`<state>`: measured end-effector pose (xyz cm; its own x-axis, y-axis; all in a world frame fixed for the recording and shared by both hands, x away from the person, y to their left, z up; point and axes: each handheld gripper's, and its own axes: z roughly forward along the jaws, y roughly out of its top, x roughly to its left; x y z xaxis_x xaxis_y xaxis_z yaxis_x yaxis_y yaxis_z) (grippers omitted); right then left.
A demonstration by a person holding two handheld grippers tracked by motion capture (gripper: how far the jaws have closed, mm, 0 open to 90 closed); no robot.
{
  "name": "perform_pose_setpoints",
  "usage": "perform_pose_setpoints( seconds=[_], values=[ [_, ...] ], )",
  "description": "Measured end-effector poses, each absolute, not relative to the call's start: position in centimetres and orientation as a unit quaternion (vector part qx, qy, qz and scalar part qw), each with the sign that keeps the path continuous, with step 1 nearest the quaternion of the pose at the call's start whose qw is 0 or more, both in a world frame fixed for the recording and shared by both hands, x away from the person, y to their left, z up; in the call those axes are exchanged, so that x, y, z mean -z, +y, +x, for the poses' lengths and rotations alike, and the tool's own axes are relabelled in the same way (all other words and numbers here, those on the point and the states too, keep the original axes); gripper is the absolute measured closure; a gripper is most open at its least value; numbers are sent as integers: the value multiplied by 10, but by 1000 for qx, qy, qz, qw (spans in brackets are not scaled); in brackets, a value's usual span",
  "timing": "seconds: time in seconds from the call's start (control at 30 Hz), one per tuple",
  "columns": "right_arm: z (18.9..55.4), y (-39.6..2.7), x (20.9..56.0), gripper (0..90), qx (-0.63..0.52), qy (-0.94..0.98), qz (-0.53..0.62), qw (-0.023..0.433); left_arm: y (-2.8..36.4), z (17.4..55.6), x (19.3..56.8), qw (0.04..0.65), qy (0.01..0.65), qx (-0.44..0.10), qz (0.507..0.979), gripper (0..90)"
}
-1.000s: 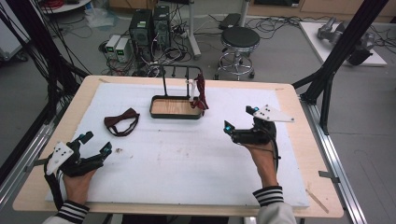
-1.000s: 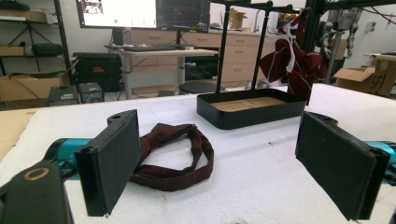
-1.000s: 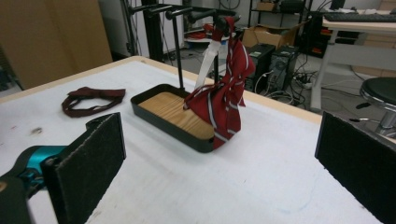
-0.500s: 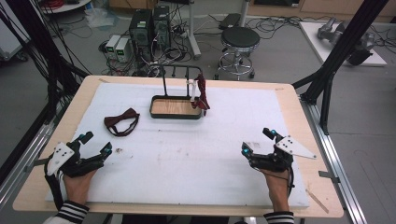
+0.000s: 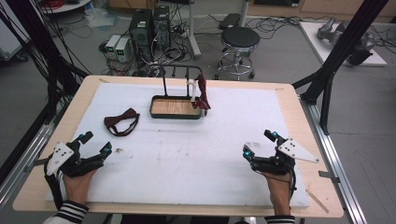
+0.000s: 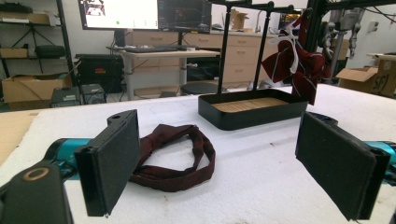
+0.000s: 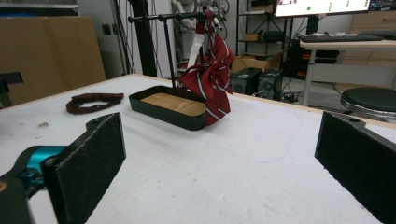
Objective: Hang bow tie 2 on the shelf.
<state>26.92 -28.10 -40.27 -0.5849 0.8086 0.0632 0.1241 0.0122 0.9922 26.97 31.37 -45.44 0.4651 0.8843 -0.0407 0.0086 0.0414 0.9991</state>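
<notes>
Striped bow tie (image 5: 203, 93) hangs over the tray's (image 5: 175, 114) rim.

Two black jaws stand wide apart at the bottom corners of the frame, empty. Between them, lower centre-left, a dark maroon bow tie (image 6: 175, 156) lies on the white table (image 6: 261, 163). A black tray (image 6: 252, 109) (striped red tie (image 6: 299, 63) hanging above it) sits upper right.
</notes>
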Motion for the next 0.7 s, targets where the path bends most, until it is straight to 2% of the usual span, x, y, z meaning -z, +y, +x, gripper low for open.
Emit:
perform_pose_setpoints(
  seconds=[0.37, 0.57, 0.7],
  values=[
    [270, -282, 404, 8, -589, 667, 356, 286, 318, 271, 450, 619, 377, -350, 594, 139],
    [266, -285, 403, 8, -588, 665, 362, 286, 324, 275, 430, 602, 366, -357, 614, 135],
    [264, -290, 403, 8, -583, 665, 361, 297, 326, 281, 415, 572, 351, -365, 645, 135]
  ],
)
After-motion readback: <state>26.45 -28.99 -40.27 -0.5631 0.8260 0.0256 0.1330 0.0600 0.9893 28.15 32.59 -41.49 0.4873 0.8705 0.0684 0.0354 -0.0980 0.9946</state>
